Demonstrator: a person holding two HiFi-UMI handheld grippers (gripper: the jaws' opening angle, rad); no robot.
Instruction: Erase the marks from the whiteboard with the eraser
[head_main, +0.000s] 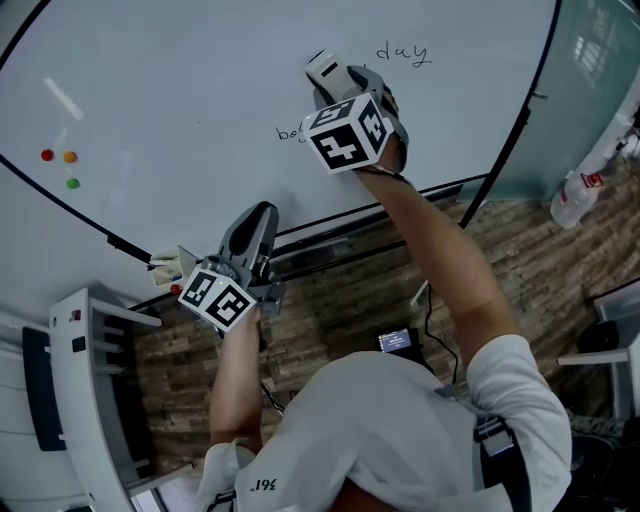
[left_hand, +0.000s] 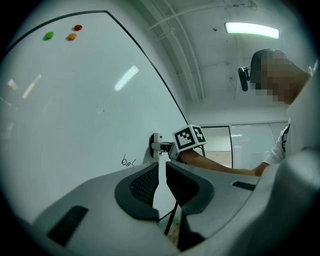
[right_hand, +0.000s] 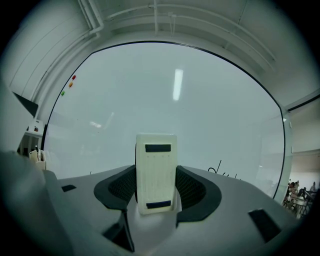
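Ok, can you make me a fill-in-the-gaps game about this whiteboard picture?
1. The right gripper is holding the white ____.
2. The whiteboard has ____ round magnets on it.
3. One magnet is red, one is orange and one is ____.
4. The left gripper is holding ____.

Missing words: eraser; three; green; nothing.

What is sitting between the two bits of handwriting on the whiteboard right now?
The right tool, shut on the eraser, sits between the left scribble and the right word; the head view shows it.
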